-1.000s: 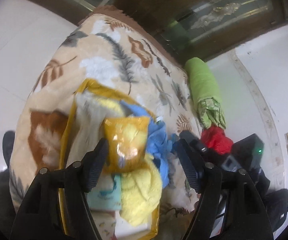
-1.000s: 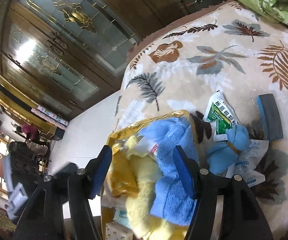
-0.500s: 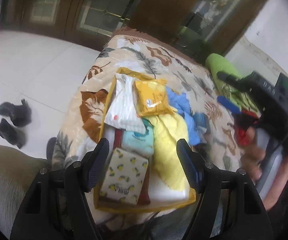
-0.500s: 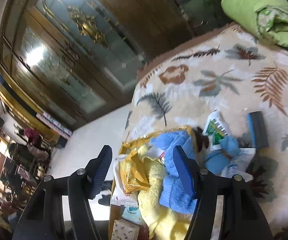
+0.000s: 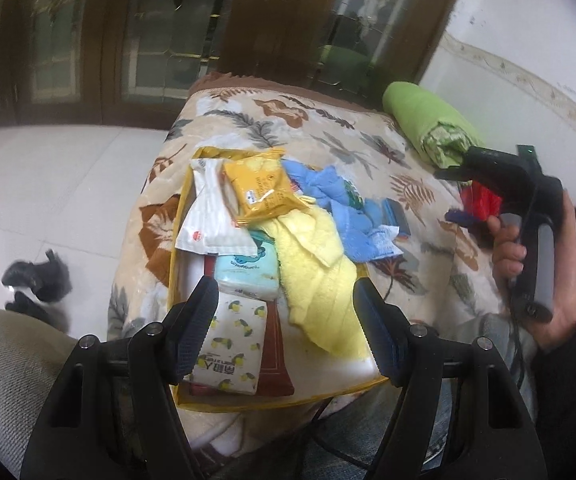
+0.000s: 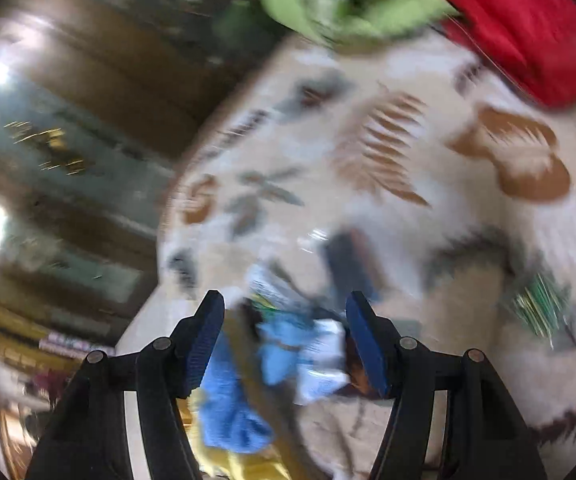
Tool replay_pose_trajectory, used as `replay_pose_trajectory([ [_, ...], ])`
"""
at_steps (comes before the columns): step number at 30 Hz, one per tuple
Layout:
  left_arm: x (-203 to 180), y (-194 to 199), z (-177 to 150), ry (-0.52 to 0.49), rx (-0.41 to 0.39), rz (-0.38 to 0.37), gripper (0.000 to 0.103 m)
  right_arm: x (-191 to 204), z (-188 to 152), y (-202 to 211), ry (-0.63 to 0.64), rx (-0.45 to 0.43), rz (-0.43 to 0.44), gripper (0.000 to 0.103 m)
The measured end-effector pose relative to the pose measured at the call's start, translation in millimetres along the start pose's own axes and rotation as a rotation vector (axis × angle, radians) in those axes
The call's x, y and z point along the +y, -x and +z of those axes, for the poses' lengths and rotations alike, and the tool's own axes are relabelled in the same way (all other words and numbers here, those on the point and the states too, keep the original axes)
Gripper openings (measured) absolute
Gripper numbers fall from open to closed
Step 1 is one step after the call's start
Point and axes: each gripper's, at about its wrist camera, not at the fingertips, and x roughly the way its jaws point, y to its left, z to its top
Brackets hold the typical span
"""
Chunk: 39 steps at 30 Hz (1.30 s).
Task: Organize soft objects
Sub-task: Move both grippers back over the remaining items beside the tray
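both grippers' fingers spread wide, empty, above yellow tray of soft packs.

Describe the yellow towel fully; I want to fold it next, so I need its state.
The pale yellow terry towel lies unfolded and rumpled in the yellow-rimmed tray, running diagonally along its right side. One flap is folded over near the middle. Its upper end tucks under the orange snack packet; the blue cloth lies against its right edge. Neither gripper touches it.
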Motion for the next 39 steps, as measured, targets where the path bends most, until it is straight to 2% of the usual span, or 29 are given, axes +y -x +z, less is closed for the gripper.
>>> replay_pose_trajectory([
  [3, -9.9, -2.4, -1.2, -0.041, 0.003, 0.006, 0.070, -7.1, -1.5, -1.4, -0.034, 0.026, 0.026, 0.064],
  [8, -29.4, -6.4, 2.5, -0.089, 0.030, -0.055, 0.070, -8.0, -2.8, -7.9, -0.044, 0.058, 0.078, 0.064],
  [12, -39.4, -8.0, 9.9, -0.088, 0.027, -0.076, 0.070, -8.7, -0.6, 6.9, -0.051, -0.026, 0.094, 0.070],
  [15, -38.0, -14.4, 16.1, -0.033, 0.043, -0.102, 0.070, -14.2, 1.6, 18.6, -0.065, -0.127, 0.022, 0.072],
  [19, -33.6, -23.0, 19.7, 0.020, 0.073, -0.111, 0.070, -24.1, 4.9, 11.6, -0.096, -0.082, 0.029, 0.072],
  [21, -31.3, -24.9, 24.0, 0.052, 0.084, -0.126, 0.070, -27.3, 5.0, 7.6, -0.108, -0.060, 0.005, 0.072],
  [24, -25.8, -28.6, 44.1, 0.146, 0.110, -0.209, 0.070, -38.2, 3.7, 10.4, -0.165, -0.072, -0.006, 0.072],
  [26, -24.7, -36.1, 63.5, 0.221, 0.144, -0.235, 0.070, -50.9, 4.6, 13.6, -0.221, -0.085, -0.006, 0.072],
  [29, -32.8, -41.0, 83.4, 0.220, 0.152, -0.217, 0.070, -66.4, 4.7, 7.2, -0.296, -0.057, 0.023, 0.072],
  [34, -42.8, -30.2, 90.2, 0.174, 0.109, -0.177, 0.070, -69.1, 7.0, -4.7, -0.295, -0.014, 0.056, 0.072],
  [39, -62.4, -50.0, 87.3, 0.152, 0.160, -0.174, 0.070, -79.5, 8.2, 0.2, -0.310, -0.035, 0.074, 0.072],
])
